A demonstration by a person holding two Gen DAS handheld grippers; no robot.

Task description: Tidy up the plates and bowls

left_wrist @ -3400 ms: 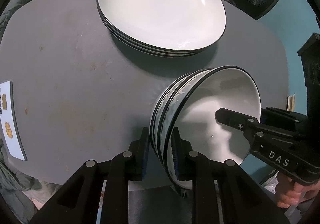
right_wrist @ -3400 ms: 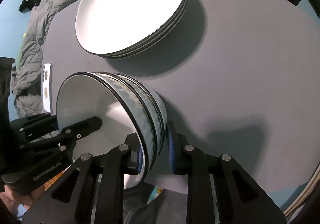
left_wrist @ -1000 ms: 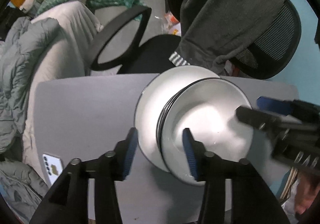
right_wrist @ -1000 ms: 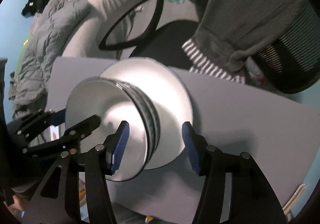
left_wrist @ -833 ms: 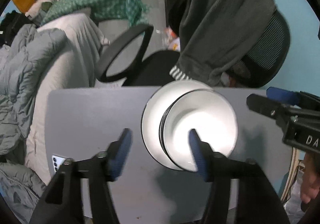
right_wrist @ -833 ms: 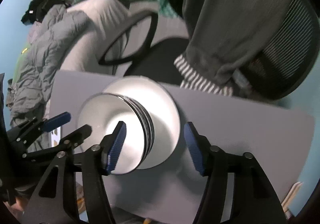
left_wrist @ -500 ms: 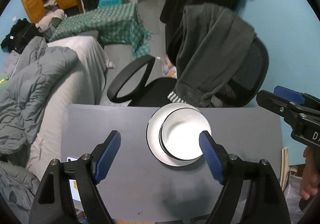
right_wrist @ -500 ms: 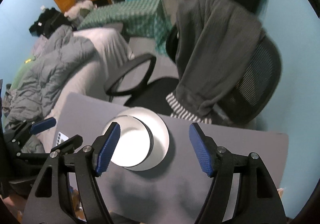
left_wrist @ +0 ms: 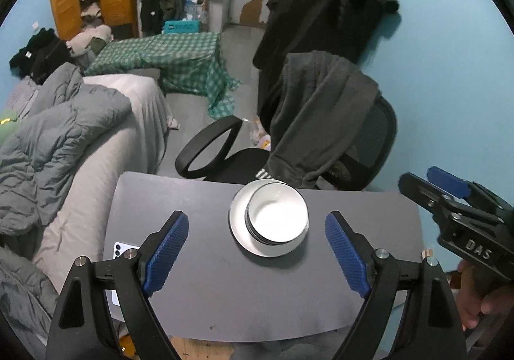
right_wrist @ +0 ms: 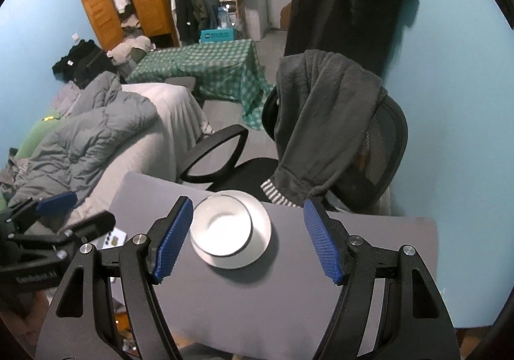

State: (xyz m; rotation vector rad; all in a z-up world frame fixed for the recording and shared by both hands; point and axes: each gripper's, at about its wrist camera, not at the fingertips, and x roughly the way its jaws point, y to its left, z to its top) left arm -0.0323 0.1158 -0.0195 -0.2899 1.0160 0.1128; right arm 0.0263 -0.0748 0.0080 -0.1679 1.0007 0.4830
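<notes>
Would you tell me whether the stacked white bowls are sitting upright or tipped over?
Upright. The stacked white bowls open upward, showing an empty white inside, and rest on the black-rimmed white plates on the grey table.

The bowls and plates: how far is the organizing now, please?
Looks done: the bowls sit stacked on the plates, one pile on the table. In hand: nothing; left gripper and right gripper are open, away from it. Left: no other dishes show.

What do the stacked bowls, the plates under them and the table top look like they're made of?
Bowls and plates: likely glazed ceramic, glossy white with thin dark rims. Table: matte grey, smooth, faintly scuffed, probably laminate or painted board; hard to tell.
</notes>
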